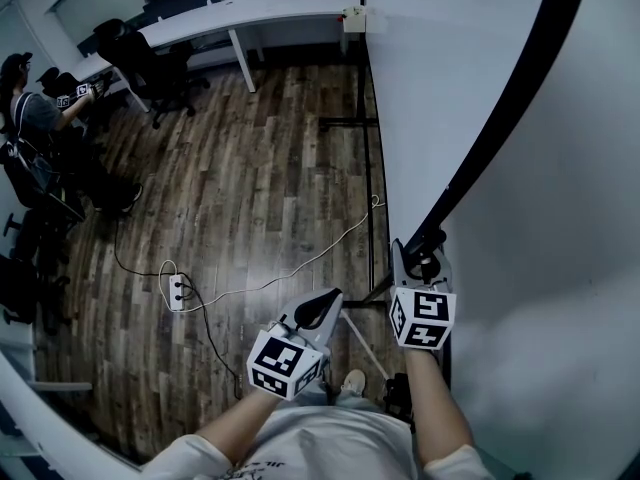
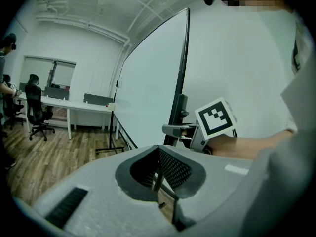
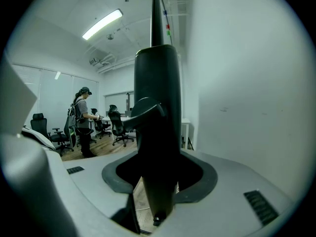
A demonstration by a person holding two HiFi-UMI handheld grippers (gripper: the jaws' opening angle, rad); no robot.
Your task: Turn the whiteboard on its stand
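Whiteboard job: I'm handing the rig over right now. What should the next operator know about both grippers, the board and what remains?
Whiteboard: upright on its stand, white face to the left of its black frame.
Right gripper: jaws closed on the frame at the near side edge.
Left gripper: shut, empty, in the air left of the frame, touching nothing.
Done: grip taken on the edge; nothing shows the turn begun.
Left: swing the board around on the stand, probably by pushing or pulling the gripped edge, then let go.
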